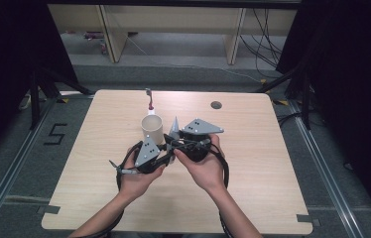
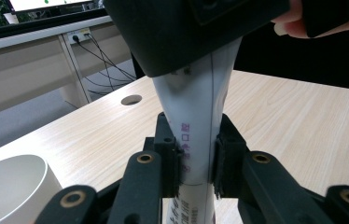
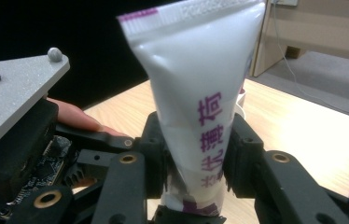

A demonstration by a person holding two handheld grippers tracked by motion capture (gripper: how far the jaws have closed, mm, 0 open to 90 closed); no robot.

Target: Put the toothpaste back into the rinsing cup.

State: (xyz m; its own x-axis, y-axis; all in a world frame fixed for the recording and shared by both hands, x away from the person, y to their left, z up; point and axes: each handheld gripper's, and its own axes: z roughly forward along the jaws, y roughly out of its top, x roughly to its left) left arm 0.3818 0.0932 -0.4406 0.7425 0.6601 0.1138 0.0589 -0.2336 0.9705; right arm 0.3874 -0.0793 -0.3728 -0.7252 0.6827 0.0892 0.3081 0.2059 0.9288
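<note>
In the high view both hands meet mid-table, the left gripper [image 1: 159, 157] and right gripper [image 1: 182, 145] sharing a white tube [image 1: 174, 128] beside a cup [image 1: 152, 128]. The left gripper view shows its jaws clamped on the tube [image 2: 196, 140]. In the right gripper view, the jaws flank the tube [image 3: 196, 93], touching its sides.
</note>
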